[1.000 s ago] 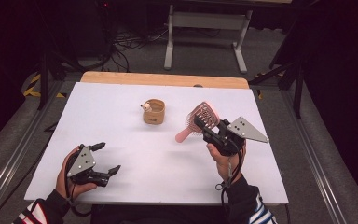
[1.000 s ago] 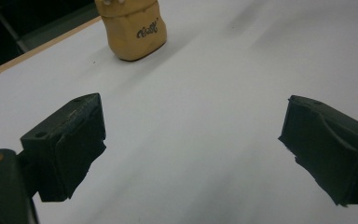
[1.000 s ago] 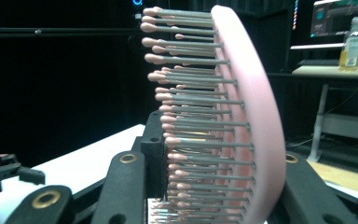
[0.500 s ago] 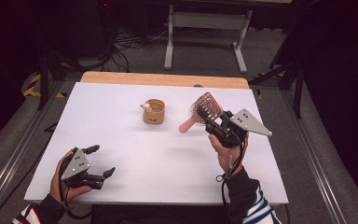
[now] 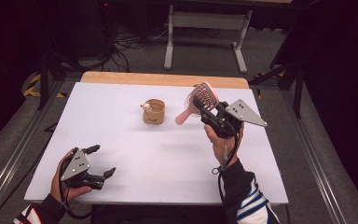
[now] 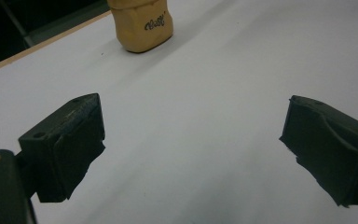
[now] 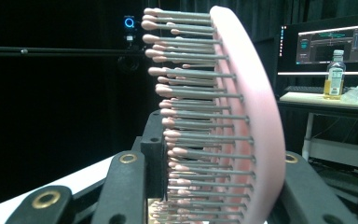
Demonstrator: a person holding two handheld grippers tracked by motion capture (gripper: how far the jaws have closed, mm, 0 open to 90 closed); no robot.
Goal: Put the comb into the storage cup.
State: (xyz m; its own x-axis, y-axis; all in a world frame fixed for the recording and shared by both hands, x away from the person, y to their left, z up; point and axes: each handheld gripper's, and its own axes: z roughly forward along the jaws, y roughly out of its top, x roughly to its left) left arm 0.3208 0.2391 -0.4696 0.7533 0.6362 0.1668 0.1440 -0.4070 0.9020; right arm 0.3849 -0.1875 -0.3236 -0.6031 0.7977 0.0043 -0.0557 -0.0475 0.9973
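Observation:
A pink hairbrush (image 5: 207,94) with grey bristles is held in the air over the right half of the white table (image 5: 121,102), its handle pointing down and left. My right gripper (image 5: 201,105) is shut on its head; the right gripper view has the hairbrush (image 7: 254,116) standing on edge between the two jaws of the right gripper (image 7: 223,186). A small tan cup (image 5: 154,112) stands mid-table, just left of the brush. Near the front left corner my left gripper (image 5: 101,160) is open and holds nothing. The left gripper (image 6: 191,144) looks toward the tan cup (image 6: 142,23).
A wooden strip (image 5: 163,79) runs along the table's far edge. Behind it stand a metal frame (image 5: 205,23) and loose cables on the floor. A desk with a monitor (image 7: 335,44) and a bottle (image 7: 334,74) lies far beyond the brush.
The right gripper has lifted the hairbrush higher and carried it a little farther from the person. The left gripper has stayed where it was.

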